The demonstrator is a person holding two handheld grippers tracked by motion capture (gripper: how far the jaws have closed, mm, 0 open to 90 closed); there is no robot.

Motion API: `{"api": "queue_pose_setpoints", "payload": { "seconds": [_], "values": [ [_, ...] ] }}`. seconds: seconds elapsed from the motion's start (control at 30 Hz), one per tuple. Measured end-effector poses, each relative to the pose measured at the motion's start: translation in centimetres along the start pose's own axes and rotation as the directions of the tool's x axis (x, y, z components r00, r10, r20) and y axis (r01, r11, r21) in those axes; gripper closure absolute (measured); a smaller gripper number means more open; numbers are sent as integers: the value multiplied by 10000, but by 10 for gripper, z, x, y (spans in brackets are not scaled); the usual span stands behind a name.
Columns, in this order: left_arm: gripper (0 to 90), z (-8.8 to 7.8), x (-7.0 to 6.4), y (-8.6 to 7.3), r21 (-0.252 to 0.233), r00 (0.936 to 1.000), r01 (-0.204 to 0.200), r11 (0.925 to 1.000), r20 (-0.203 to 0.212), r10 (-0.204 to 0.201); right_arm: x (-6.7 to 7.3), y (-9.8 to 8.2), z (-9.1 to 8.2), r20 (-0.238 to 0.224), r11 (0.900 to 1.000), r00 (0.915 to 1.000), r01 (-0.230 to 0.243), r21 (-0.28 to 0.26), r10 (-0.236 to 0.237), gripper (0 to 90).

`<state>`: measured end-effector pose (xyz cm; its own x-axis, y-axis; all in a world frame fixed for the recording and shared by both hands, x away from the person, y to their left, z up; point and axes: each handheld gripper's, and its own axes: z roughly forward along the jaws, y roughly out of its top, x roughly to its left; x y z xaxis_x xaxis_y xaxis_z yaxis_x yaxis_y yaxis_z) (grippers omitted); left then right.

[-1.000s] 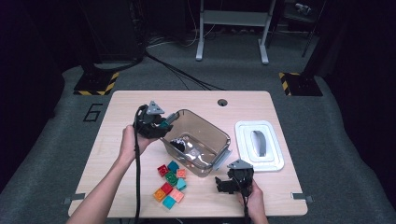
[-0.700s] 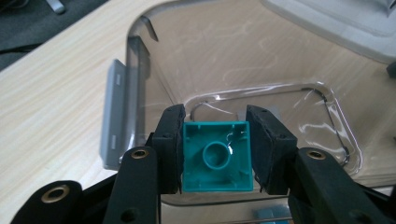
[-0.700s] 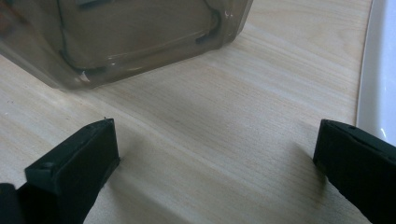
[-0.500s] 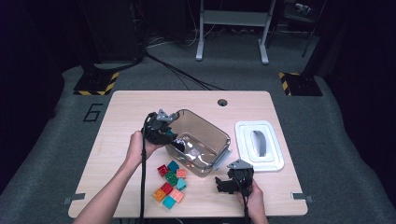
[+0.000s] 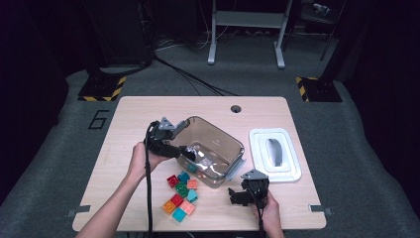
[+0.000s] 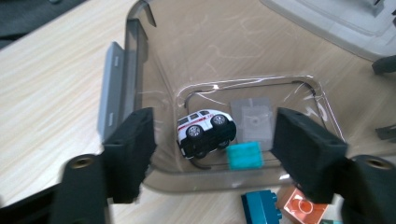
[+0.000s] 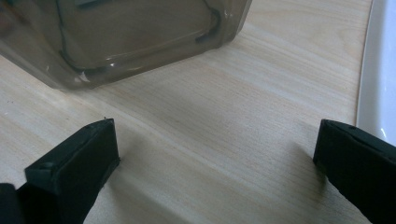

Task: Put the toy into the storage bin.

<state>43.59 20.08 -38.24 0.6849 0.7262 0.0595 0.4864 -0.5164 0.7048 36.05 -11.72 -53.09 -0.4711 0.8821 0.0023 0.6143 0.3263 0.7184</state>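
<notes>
Bin (image 5: 233, 148): clear, mid-table, open-topped for loading.
Toy car (image 6: 205, 133): on its side on the bin floor beside a teal brick (image 6: 245, 156), apparently just dropped.
Left gripper (image 6: 212, 149): over the bin, jaws just opened, nothing gripped.
Right gripper (image 7: 215, 158): parked, spread, empty.
Bricks (image 5: 181, 196): clustered beside the bin, awaiting pickup.
Lid (image 5: 275, 153): set aside.

So on the wooden table (image 5: 138, 114) there's a smoky clear plastic bin (image 5: 213, 148) sitting at an angle, with its white lid (image 5: 275, 156) lying flat just to the right. The left gripper (image 5: 185, 151) hangs over the bin's near-left rim, and its jaws have just been opening. A cluster of colourful toy bricks (image 5: 181, 196) sits just in front of the bin. The right gripper (image 5: 235, 195) rests low on the table near the bin's front right corner.
</notes>
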Motion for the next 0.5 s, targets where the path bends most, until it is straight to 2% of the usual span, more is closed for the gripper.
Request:
{"api": "queue_pose_setpoints", "payload": {
  "seconds": [0.1, 0.2, 0.3, 0.37, 0.43, 0.47, 0.5],
  "values": [
    [197, -11, -4, -7, -261, 9999, -48, 9996, -115, 45, 0, 0, 0, -2, 10000, 10000, 0, 2, 0, 0],
    [161, -18, -6, -14, -290, 9998, -145, 9995, -169, 140, 0, 0, 0, -3, 10000, 10000, -3, -1, 3, 0],
    [141, -28, -9, -29, -301, 9992, -238, 9993, -329, 228, 0, 0, 0, -3, 10000, 10000, -4, -1, 4, 0],
    [129, -33, -9, -39, -384, 9993, -163, 9991, -333, 150, 0, 0, 0, -1, 10000, 10000, -8, 1, 8, 0],
    [96, -34, -9, -51, -450, 9994, -56, 9990, -331, 41, 0, 0, 0, -2, 10000, 10000, -4, 1, 4, 0],
    [90, -32, -8, -63, -282, 9996, -55, 9996, -277, 48, 0, 0, 0, -2, 10000, 10000, -5, 0, 5, 0],
    [73, -32, -8, -63, -282, 9996, -55, 9996, -277, 48, 0, 0, 0, -2, 10000, 10000, -5, 0, 5, 0]
  ]
}}
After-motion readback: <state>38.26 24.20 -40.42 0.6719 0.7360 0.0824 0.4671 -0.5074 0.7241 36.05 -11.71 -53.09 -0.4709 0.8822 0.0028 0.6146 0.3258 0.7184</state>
